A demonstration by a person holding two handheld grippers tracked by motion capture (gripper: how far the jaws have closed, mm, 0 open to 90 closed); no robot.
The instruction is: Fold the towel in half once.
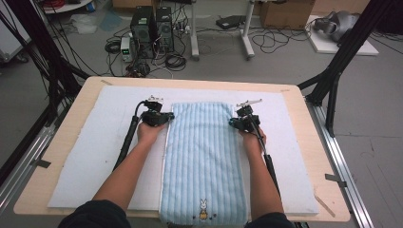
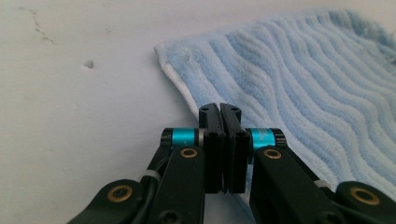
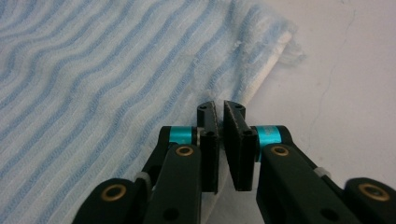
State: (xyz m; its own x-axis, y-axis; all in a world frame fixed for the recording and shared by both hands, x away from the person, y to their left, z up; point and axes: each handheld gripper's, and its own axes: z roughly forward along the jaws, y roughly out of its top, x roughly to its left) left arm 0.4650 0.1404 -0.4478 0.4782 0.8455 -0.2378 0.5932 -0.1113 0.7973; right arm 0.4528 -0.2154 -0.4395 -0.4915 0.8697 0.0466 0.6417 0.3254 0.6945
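A light blue striped towel (image 1: 204,156) lies lengthwise on the white mat, with a small rabbit picture near its front end. My left gripper (image 1: 167,117) is at the towel's left edge near the far corner. In the left gripper view, the left gripper (image 2: 219,108) has its jaws pressed together on the edge of the towel (image 2: 303,84). My right gripper (image 1: 234,122) is at the right edge near the other far corner. In the right gripper view, the right gripper (image 3: 219,106) is closed on the hem of the towel (image 3: 93,70), with a thin slit left at the tips.
A white mat (image 1: 95,142) covers most of the wooden table (image 1: 62,128). Black frame posts (image 1: 332,80) stand at the table's far corners. Computer towers (image 1: 152,28) and cables sit on the floor beyond the far edge.
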